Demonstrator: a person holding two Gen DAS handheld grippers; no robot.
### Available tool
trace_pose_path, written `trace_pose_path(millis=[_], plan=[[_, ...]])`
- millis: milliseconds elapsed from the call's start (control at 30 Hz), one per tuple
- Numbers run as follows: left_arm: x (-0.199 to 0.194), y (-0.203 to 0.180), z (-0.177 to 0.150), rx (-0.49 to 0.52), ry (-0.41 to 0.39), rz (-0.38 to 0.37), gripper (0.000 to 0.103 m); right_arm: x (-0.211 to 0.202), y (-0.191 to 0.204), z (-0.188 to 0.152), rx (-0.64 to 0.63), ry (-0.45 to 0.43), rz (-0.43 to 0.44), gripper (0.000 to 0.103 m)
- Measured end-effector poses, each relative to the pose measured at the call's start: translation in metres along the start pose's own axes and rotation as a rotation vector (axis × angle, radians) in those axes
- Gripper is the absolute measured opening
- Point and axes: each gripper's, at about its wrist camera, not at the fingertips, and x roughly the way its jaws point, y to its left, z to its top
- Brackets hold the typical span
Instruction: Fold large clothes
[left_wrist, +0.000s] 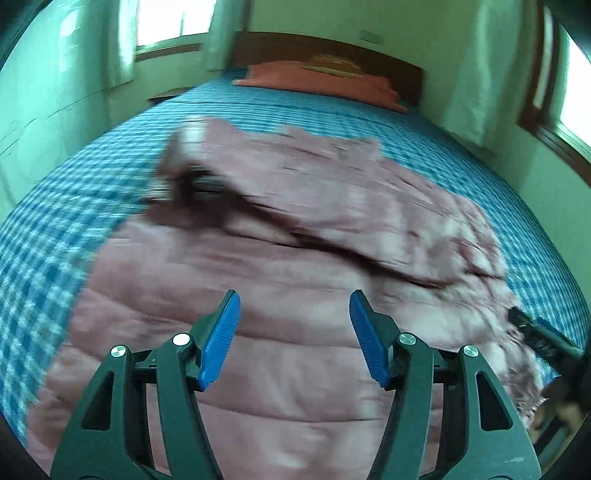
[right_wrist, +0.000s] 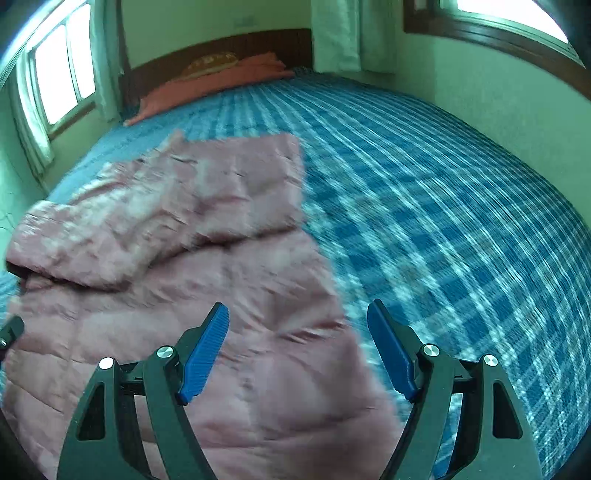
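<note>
A large pink quilted jacket (left_wrist: 295, 258) lies spread on the bed, with one part folded over across its upper half; it also shows in the right wrist view (right_wrist: 207, 266). My left gripper (left_wrist: 295, 314) is open and empty, held just above the jacket's lower body. My right gripper (right_wrist: 297, 325) is open and empty above the jacket's right edge, where it meets the bedspread. The right gripper's body (left_wrist: 543, 336) shows at the jacket's right side in the left wrist view. Both views are blurred by motion.
The bed is covered by a blue and white checked bedspread (right_wrist: 443, 221). An orange pillow (left_wrist: 321, 83) lies by the dark wooden headboard (left_wrist: 332, 48). Curtained windows (right_wrist: 62, 74) and green walls surround the bed.
</note>
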Motion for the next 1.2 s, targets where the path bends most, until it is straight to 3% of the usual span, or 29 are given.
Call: trace_pose_path(millis=[200, 367, 433, 500, 567, 600, 800, 1033, 1067, 1133, 1167, 1200], plan=[[0.002, 0.069, 0.029, -0.088, -0.039, 0.101, 0.061, 0.013, 0.056, 0.03, 0.006, 0.008, 0.133, 0.076], [0.008, 0.101, 0.042, -0.112, -0.062, 0.165, 0.063, 0.047, 0.094, 0.042, -0.009, 0.041, 0.142, 0.075], [0.014, 0.109, 0.044, -0.119, -0.051, 0.179, 0.063, 0.064, 0.106, 0.039, -0.022, 0.093, 0.145, 0.046], [0.019, 0.116, 0.045, -0.126, -0.04, 0.185, 0.063, 0.071, 0.112, 0.039, -0.02, 0.116, 0.167, 0.024], [0.023, 0.122, 0.047, -0.124, -0.037, 0.189, 0.063, 0.062, 0.113, 0.045, -0.033, 0.08, 0.171, 0.011], [0.026, 0.123, 0.048, -0.122, -0.037, 0.192, 0.063, 0.059, 0.111, 0.047, -0.035, 0.065, 0.173, 0.01], [0.041, 0.123, 0.059, -0.097, -0.038, 0.197, 0.063, 0.063, 0.078, 0.077, -0.048, 0.003, 0.058, 0.01], [0.066, 0.11, 0.075, -0.046, -0.033, 0.204, 0.063, 0.092, 0.05, 0.085, -0.07, 0.074, 0.007, 0.014], [0.068, 0.108, 0.079, -0.038, -0.038, 0.205, 0.063, 0.089, 0.05, 0.085, -0.066, 0.071, 0.003, 0.018], [0.072, 0.106, 0.087, -0.028, -0.049, 0.21, 0.063, 0.075, 0.049, 0.092, -0.04, 0.024, -0.018, 0.032], [0.074, 0.105, 0.091, -0.026, -0.054, 0.21, 0.063, 0.071, 0.048, 0.096, -0.028, -0.003, -0.02, 0.046], [0.076, 0.105, 0.096, -0.025, -0.06, 0.21, 0.063, 0.064, 0.05, 0.1, -0.016, -0.04, -0.019, 0.05]])
